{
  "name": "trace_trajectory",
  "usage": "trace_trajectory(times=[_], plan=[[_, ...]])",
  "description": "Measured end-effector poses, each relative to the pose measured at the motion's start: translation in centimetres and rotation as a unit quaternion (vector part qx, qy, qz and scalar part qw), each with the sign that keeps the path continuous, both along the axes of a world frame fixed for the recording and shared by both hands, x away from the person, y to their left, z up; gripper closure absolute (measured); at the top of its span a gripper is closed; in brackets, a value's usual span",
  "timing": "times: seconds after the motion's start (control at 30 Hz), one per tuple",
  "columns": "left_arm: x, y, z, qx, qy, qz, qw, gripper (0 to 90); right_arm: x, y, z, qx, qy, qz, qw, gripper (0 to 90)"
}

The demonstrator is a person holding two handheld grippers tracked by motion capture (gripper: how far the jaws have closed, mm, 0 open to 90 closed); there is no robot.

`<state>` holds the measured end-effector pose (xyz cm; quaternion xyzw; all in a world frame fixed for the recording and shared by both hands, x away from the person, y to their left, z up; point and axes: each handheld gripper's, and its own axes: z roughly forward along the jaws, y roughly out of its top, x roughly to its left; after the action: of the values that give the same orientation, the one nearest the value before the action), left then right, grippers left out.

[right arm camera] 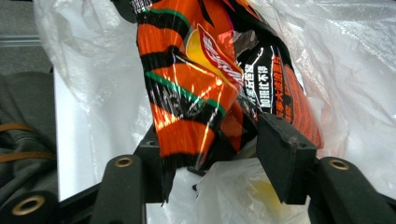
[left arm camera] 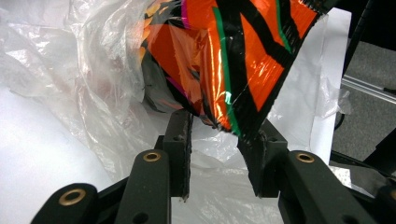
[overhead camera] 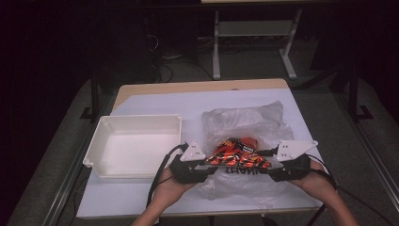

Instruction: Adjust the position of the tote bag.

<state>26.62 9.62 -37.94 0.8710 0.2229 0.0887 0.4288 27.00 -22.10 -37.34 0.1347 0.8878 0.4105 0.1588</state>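
Note:
An orange and black snack bag [overhead camera: 237, 154] lies half out of a crumpled clear plastic bag [overhead camera: 244, 120], spanning the gap between my two grippers. My left gripper [overhead camera: 203, 168] is at the bag's left end. In the left gripper view its jaws stand apart, and the snack bag's [left arm camera: 229, 60] corner hangs between the tips, touching the right jaw. My right gripper [overhead camera: 275, 170] is at the other end. In the right gripper view the snack bag's [right arm camera: 196, 93] crinkled end sits between widely parted jaws and covers the left one.
A white empty bin [overhead camera: 134, 143] stands left of the grippers on the white sheet [overhead camera: 155, 101] covering the table. The clear plastic bag [left arm camera: 84, 84] spreads under and behind the snack bag. Table edges lie close at the front and right.

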Motion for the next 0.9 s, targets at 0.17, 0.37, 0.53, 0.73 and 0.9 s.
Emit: trace_trajectory(times=[0.17, 0.37, 0.53, 0.73, 0.9], plan=[[0.1, 0.0, 0.0, 0.0, 0.001, -0.002, 1.0, 64.9, 0.3, 0.7, 0.0, -0.008, -0.015, -0.002, 0.9999, 46.6], [0.0, 0.1, 0.0, -0.004, 0.0, -0.003, 1.0, 64.9, 0.4, 1.4, 0.1, -0.012, -0.02, 0.006, 0.9997, 61.0], [0.0, 0.2, 0.1, -0.011, 0.001, -0.002, 0.9999, 63.7, 0.5, 1.3, 0.6, -0.008, -0.018, 0.005, 0.9998, 71.2], [0.0, 0.4, 0.0, -0.013, 0.0, 0.006, 0.9999, 58.5, 0.9, 1.1, 1.8, 0.005, -0.012, 0.008, 0.9999, 78.4], [0.0, 0.4, -0.1, -0.018, -0.001, 0.01, 0.9998, 55.3, 1.1, 1.1, 2.4, 0.012, -0.002, 0.012, 0.9999, 81.0]])
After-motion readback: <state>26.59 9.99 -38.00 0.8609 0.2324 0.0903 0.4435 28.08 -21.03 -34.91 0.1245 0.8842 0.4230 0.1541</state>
